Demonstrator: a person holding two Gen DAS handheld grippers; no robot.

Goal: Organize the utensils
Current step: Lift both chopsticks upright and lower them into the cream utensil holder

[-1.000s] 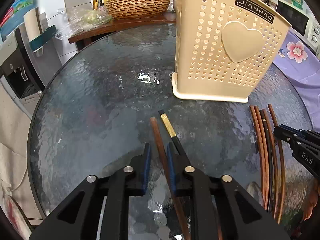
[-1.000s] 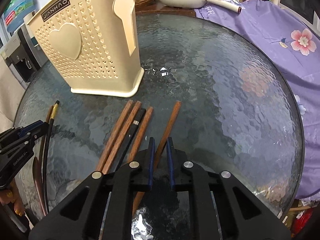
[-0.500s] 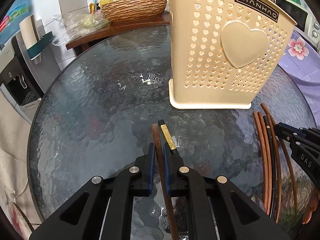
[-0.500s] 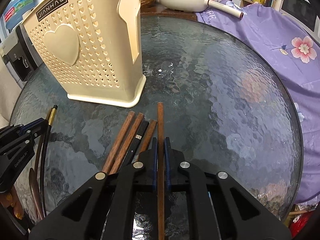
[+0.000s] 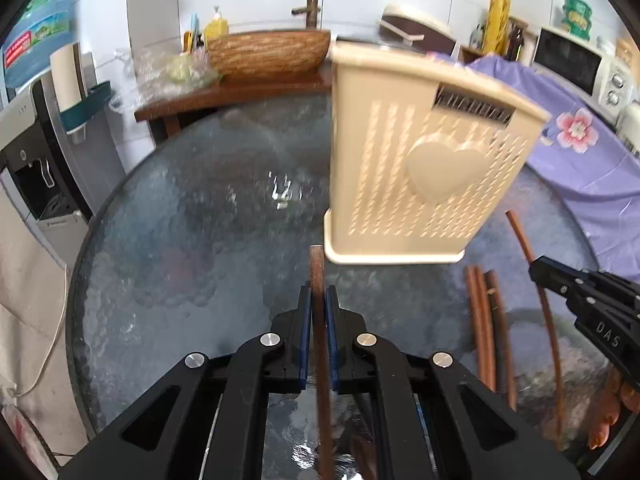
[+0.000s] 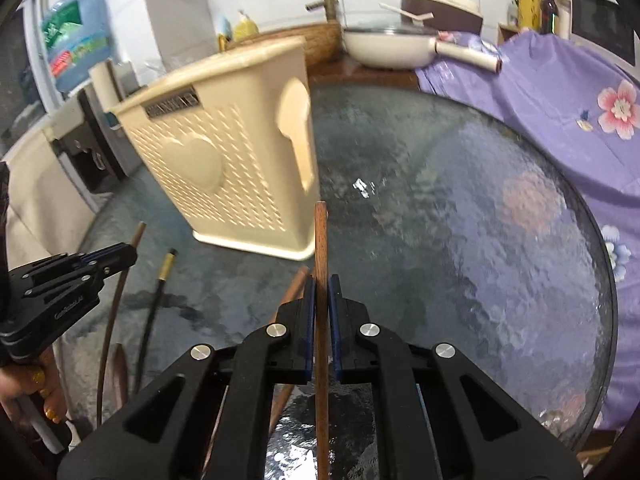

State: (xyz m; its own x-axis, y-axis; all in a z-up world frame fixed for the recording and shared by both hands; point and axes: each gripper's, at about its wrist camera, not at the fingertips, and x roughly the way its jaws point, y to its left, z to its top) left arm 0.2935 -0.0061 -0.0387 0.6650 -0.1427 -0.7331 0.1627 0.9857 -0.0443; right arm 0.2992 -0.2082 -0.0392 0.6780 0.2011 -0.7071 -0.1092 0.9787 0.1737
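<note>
My left gripper (image 5: 317, 295) is shut on a brown wooden chopstick (image 5: 316, 272) and holds it above the glass table (image 5: 180, 240). My right gripper (image 6: 322, 286) is shut on another brown chopstick (image 6: 321, 240), also lifted. A cream utensil holder (image 5: 420, 184) with a heart stands ahead, and shows in the right wrist view (image 6: 224, 168). Several brown chopsticks (image 5: 484, 312) lie on the table at the right. A black chopstick with a gold tip (image 6: 158, 292) lies on the table. The right gripper also shows in the left wrist view (image 5: 538, 270), the left one in the right wrist view (image 6: 128, 254).
A purple flowered cloth (image 6: 560, 92) covers the table's right side. A woven basket (image 5: 268, 52) and a white pan (image 6: 388, 48) sit on a wooden counter behind. A water dispenser (image 5: 32, 152) stands at the left.
Both grippers have lifted with their chopsticks and tilted upward. The black gold-tipped chopstick stayed on the table. The views are motion-blurred.
</note>
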